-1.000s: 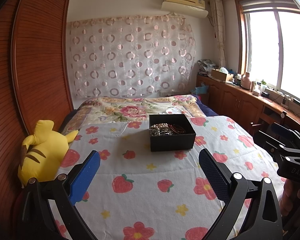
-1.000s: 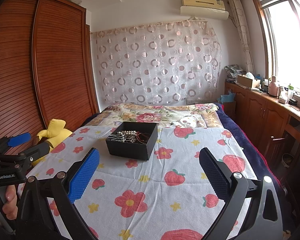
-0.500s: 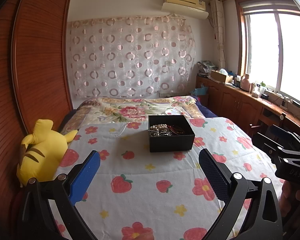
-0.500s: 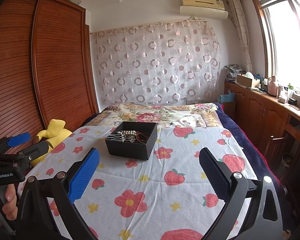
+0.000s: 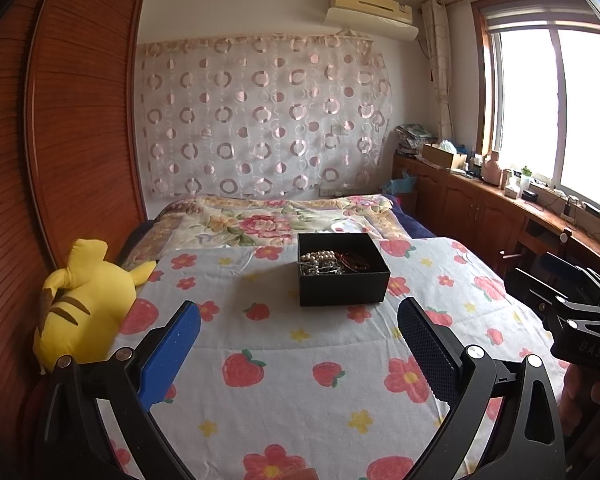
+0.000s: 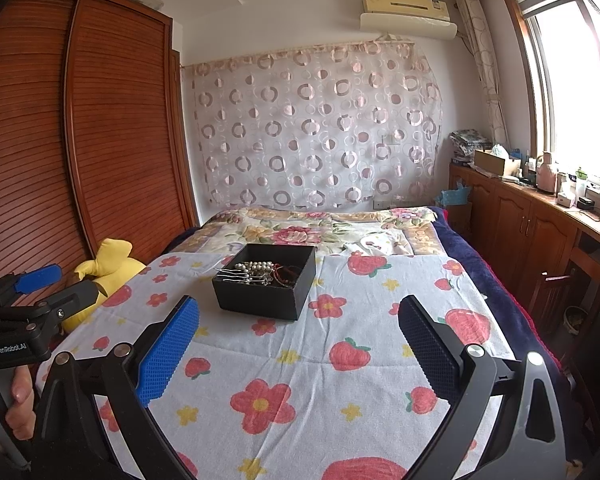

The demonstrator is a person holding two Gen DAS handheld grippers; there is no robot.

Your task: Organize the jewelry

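A black open box [image 5: 342,280] sits on the strawberry-print sheet in the middle of the bed. It holds a tangle of jewelry [image 5: 332,262]: pearl beads, silver pieces and a dark red strand. The box also shows in the right wrist view [image 6: 266,282], with the jewelry [image 6: 260,272] inside. My left gripper [image 5: 300,344] is open and empty, held well short of the box. My right gripper [image 6: 300,340] is open and empty, also short of the box and to its right. Each gripper appears at the edge of the other's view.
A yellow plush toy [image 5: 82,304] lies at the bed's left edge against the wooden wardrobe [image 5: 60,140]. A wooden cabinet [image 5: 500,208] with clutter runs under the window on the right. A floral quilt [image 5: 260,220] covers the bed's far end.
Both grippers stay open and nearly still. The left wrist view has tilted up slightly, so the box sits a little lower in frame.
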